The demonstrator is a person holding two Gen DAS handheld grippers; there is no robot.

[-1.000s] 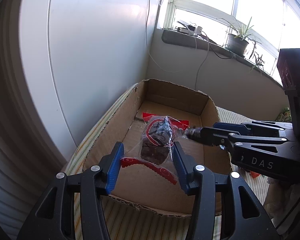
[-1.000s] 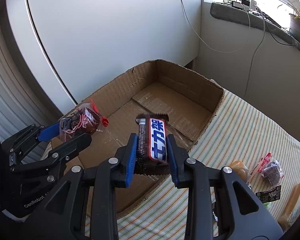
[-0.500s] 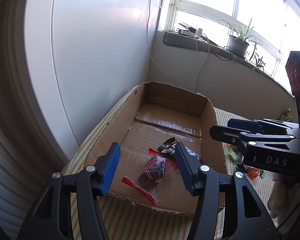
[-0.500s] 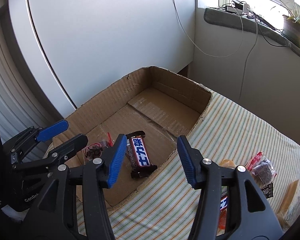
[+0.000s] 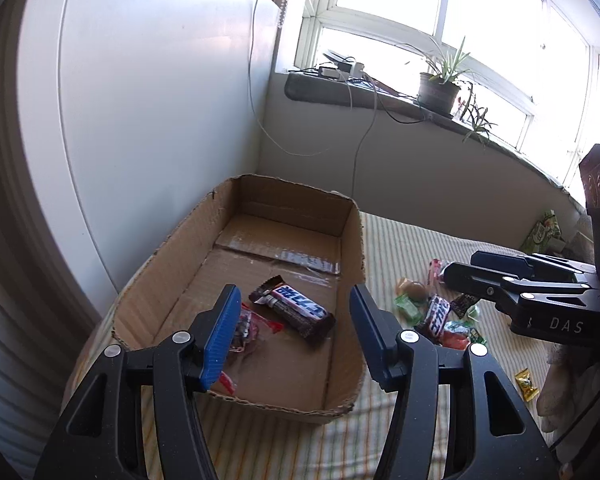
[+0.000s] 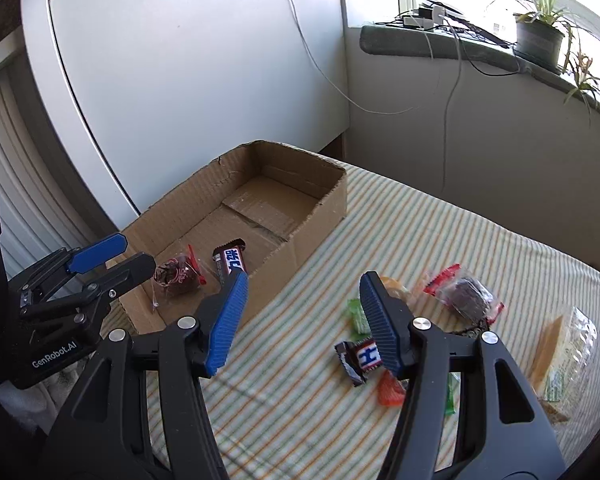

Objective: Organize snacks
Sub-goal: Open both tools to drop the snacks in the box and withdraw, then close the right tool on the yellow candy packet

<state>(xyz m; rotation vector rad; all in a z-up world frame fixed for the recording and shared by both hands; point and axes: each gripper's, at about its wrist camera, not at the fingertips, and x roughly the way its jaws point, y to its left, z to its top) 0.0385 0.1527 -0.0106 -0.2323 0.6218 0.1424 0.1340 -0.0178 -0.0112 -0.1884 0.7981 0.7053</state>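
Note:
An open cardboard box (image 5: 352, 248) (image 6: 328, 200) lies on the striped cloth. In it lie a brown chocolate bar with a blue-and-white label (image 5: 296, 308) (image 6: 230, 264) and a clear packet with a dark cake and red ends (image 5: 244, 328) (image 6: 178, 276). My left gripper (image 5: 292, 340) is open and empty above the box's near end; it also shows in the right wrist view (image 6: 112, 258). My right gripper (image 6: 300, 320) is open and empty above the cloth, right of the box, over loose snacks.
Loose snacks lie on the cloth right of the box: a second chocolate bar (image 6: 360, 360) (image 5: 436, 314), a dark cake packet (image 6: 466, 294), green and orange sweets (image 6: 390, 394), a clear bag of biscuits (image 6: 564, 356), a gold sweet (image 5: 526, 382). A white wall stands left.
Both grippers opened and let go: the cake packet and the chocolate bar now lie in the box. Both grippers have drawn back, and the right one has moved right, over the loose snacks.

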